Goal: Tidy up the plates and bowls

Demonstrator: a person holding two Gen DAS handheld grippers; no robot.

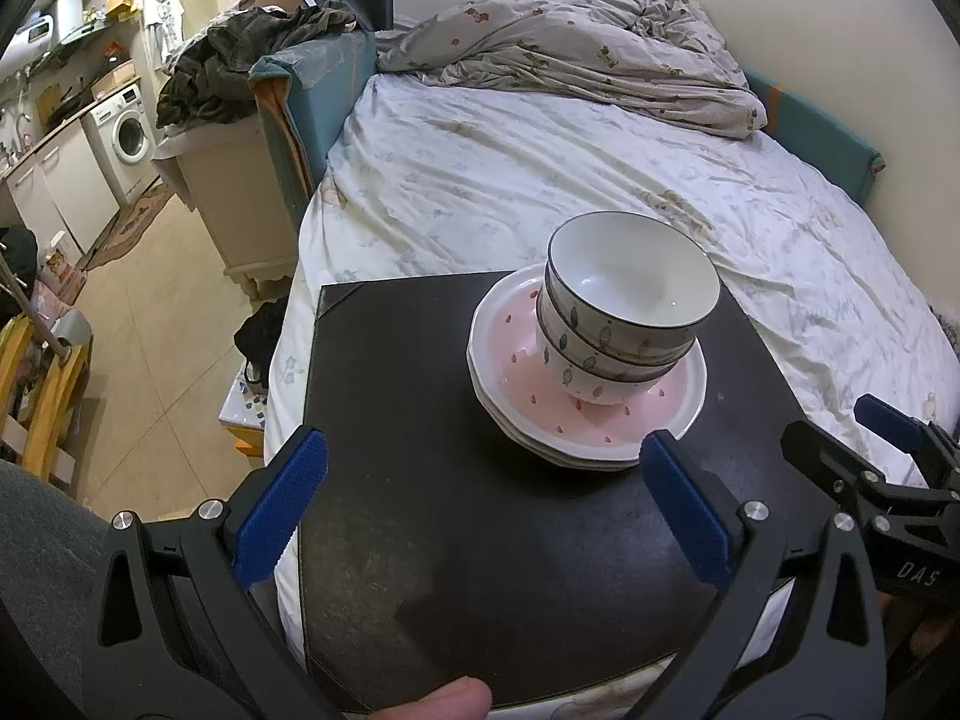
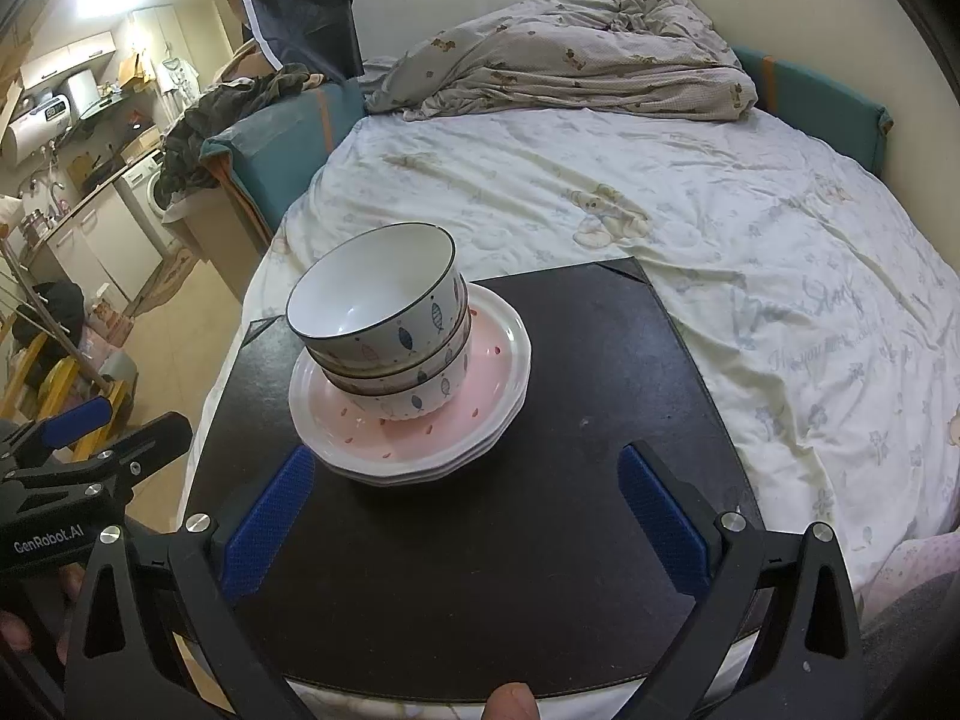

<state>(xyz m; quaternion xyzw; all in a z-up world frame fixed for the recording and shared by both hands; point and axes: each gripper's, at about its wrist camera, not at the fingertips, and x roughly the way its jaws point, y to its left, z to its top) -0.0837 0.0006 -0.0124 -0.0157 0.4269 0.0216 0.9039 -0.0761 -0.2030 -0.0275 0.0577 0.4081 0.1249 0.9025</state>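
Note:
Three white bowls with fish prints (image 1: 624, 306) (image 2: 384, 324) are nested in a stack. They stand on a stack of pink plates with white rims (image 1: 648, 420) (image 2: 480, 372). The plates rest on a dark board (image 1: 456, 480) (image 2: 570, 450) that lies on the bed. My left gripper (image 1: 486, 492) is open and empty, just in front of the plates. My right gripper (image 2: 474, 510) is open and empty, also just in front of the plates. Each gripper shows at the edge of the other's view: the right one (image 1: 870, 450), the left one (image 2: 108, 426).
The bed (image 1: 600, 168) with a white sheet stretches behind the board. A crumpled quilt (image 1: 576, 42) lies at its far end. A teal headboard (image 1: 312, 102) and a clothes pile (image 1: 240, 54) stand at the left. Tiled floor (image 1: 156, 324) and a washing machine (image 1: 123, 132) lie farther left.

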